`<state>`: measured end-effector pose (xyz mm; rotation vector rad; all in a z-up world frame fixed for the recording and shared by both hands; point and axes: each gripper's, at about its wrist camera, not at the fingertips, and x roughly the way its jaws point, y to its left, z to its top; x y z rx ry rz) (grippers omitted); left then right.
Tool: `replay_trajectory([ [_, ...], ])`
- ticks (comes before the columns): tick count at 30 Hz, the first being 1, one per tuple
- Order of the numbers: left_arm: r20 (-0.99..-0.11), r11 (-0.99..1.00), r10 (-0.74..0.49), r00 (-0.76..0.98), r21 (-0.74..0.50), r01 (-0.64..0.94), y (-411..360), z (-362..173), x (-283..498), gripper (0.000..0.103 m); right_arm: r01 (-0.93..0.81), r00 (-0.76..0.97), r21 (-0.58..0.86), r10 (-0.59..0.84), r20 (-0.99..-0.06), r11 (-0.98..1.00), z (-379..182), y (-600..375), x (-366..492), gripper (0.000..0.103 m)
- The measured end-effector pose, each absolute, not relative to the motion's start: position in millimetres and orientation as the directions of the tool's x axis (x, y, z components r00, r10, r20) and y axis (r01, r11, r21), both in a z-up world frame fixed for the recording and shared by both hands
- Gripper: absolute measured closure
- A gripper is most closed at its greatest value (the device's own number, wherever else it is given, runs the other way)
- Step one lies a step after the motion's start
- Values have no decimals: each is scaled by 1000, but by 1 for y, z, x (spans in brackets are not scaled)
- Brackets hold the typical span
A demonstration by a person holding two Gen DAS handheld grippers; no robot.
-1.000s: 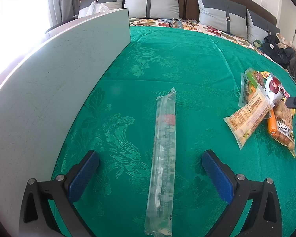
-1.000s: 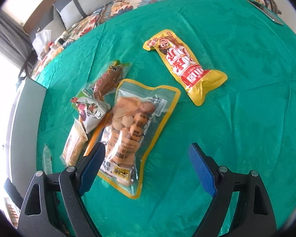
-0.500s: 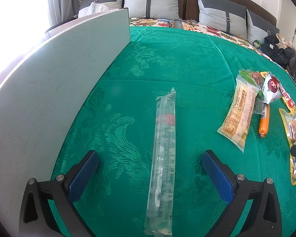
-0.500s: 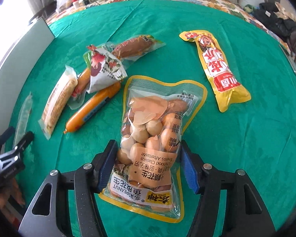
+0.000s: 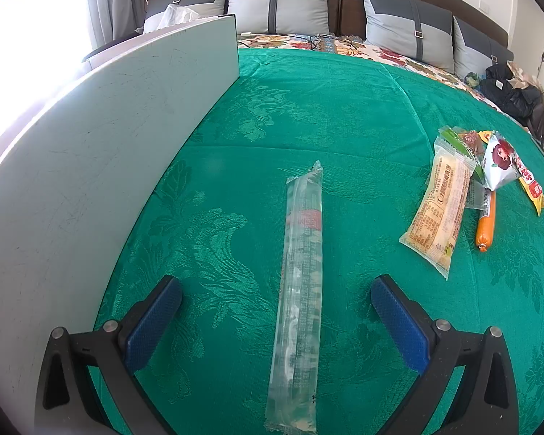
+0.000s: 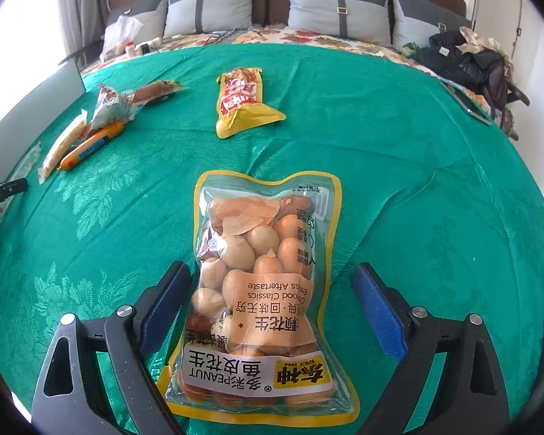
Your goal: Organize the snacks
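My right gripper [image 6: 272, 282] is open, its fingers on either side of a yellow-edged peanut bag [image 6: 264, 290] that lies flat on the green bedspread [image 6: 417, 145]. My left gripper [image 5: 275, 290] is open over a long clear snack tube [image 5: 303, 272], which lies between its fingers without touching them. A pale biscuit pack [image 5: 442, 210], an orange sausage [image 5: 486, 221] and a small red-and-white pouch [image 5: 498, 161] lie in a cluster to the right in the left wrist view. A yellow-and-red pack [image 6: 241, 99] lies alone further back.
A white board [image 5: 90, 166] stands upright along the bed's left side. Grey pillows [image 6: 337, 11] line the headboard. Dark bags and clothes [image 6: 471, 61] sit at the far right. A phone-like slab [image 6: 464, 101] lies near the right edge.
My right gripper pulled the peanut bag away from the snack cluster toward the bed's near middle, then opened and released it. The left gripper and clear tube stayed still.
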<state>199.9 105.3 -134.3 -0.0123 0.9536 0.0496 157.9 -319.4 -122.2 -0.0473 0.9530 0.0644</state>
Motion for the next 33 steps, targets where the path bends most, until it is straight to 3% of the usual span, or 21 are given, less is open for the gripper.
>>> replay_trajectory([
  [26, -819, 999, 32, 573, 7, -46, 106, -133, 208, 0, -71, 581, -14, 31, -813, 997, -124, -322, 154, 9],
  [33, -817, 994, -56, 574, 5, 105, 110, -133, 231, 0, -71, 582, -14, 30, -813, 997, -124, -322, 154, 9],
])
